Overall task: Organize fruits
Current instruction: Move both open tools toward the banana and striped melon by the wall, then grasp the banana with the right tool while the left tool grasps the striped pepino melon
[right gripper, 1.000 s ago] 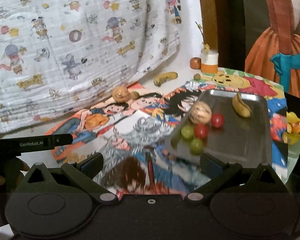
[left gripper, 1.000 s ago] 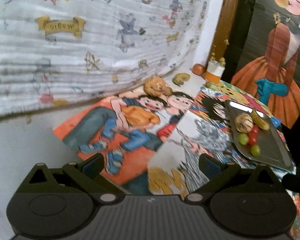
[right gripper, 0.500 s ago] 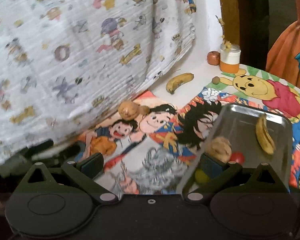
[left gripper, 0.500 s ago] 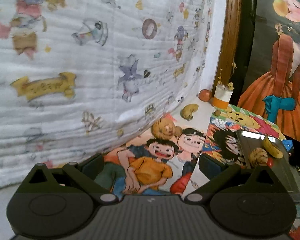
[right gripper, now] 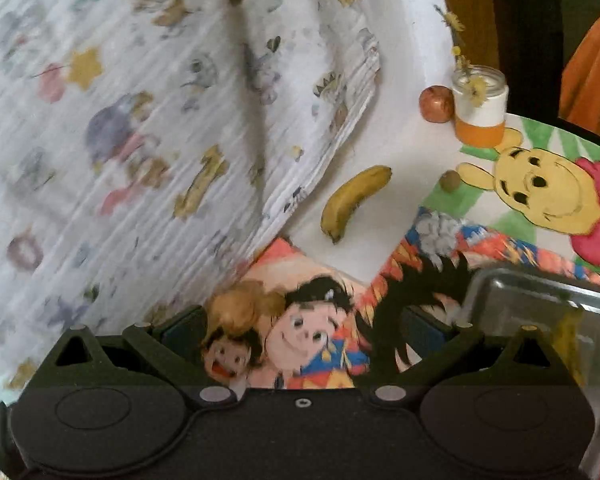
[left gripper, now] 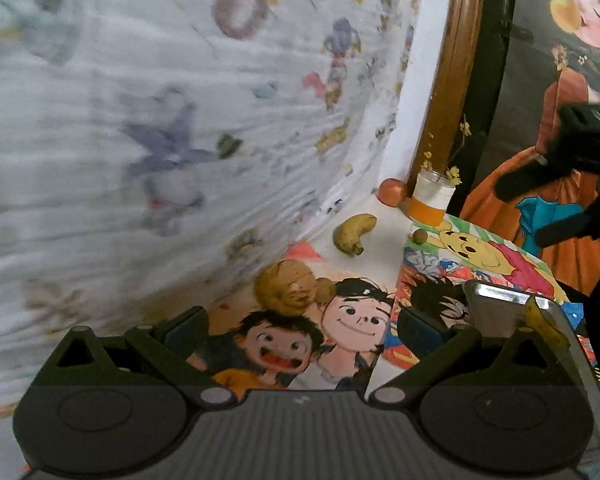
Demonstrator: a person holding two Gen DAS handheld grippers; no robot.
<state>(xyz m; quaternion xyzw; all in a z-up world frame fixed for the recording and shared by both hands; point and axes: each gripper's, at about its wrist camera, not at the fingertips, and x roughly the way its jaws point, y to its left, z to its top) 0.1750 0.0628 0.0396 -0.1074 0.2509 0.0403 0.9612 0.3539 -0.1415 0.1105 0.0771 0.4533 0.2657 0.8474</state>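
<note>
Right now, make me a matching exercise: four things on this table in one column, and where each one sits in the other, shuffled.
Things:
1. loose banana
2. walnut
3. red apple
4. metal tray

Places:
A. beside the orange-and-white jar
B. on the bare white tabletop
C. on the cartoon children picture
D. at the right, on the colourful prints

Pairs: 1-B, 2-C, 3-A, 4-D

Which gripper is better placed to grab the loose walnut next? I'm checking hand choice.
Probably the left gripper: it is open, with the walnut nearly centred just ahead. For the open right gripper, the walnut sits off-centre, by one finger.
</note>
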